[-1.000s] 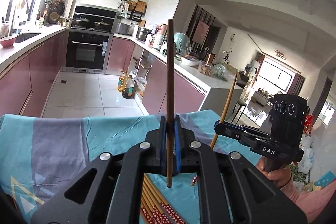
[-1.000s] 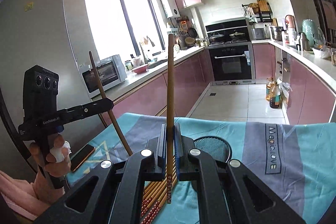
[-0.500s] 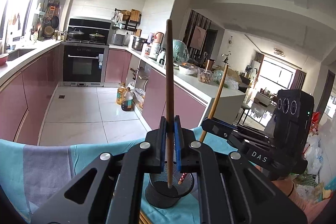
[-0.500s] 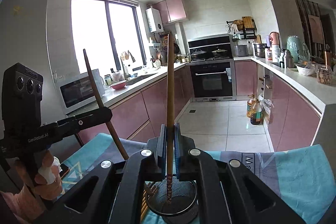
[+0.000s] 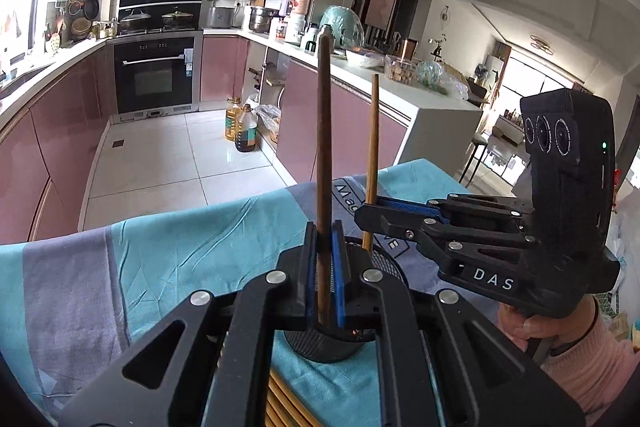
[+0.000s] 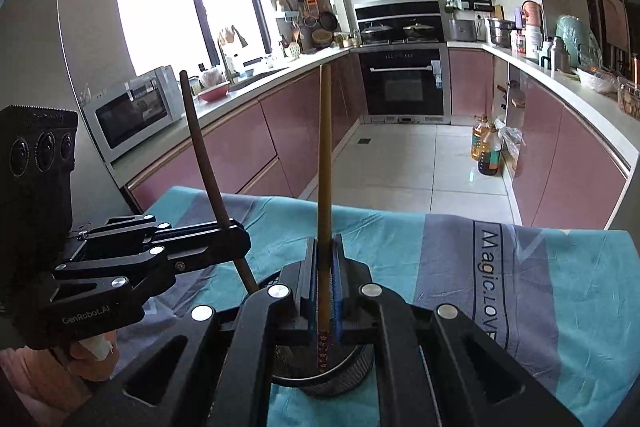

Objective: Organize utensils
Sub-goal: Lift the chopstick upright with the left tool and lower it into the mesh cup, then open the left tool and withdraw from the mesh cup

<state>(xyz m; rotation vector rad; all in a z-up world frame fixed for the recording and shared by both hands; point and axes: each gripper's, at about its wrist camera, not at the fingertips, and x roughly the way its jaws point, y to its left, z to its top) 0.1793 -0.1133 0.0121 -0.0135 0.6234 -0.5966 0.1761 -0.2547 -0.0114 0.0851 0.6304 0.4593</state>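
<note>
My left gripper [image 5: 324, 239] is shut on a dark brown chopstick [image 5: 323, 131] that stands upright, its lower end down in a black mesh cup [image 5: 332, 349]. To its right my right gripper [image 5: 362, 217] is shut on a lighter chopstick [image 5: 373, 147], which also reaches into the cup. In the right wrist view, my right gripper [image 6: 325, 247] pinches the light chopstick [image 6: 325, 163], whose red-patterned tip sits inside the mesh cup [image 6: 344, 375]. At the left, the left gripper [image 6: 240, 239] holds the dark chopstick [image 6: 204, 155] tilted.
The cup stands on a blue and grey cloth [image 5: 180, 247] over the table, whose far edge drops to the kitchen floor. Several loose chopsticks [image 5: 284, 403] lie near me under the left gripper. Oil bottles [image 6: 486, 151] stand by the pink cabinets.
Both grippers have moved forward and down with their chopsticks. The mesh cup has come under them, and both chopstick tips now sit in its mouth.
</note>
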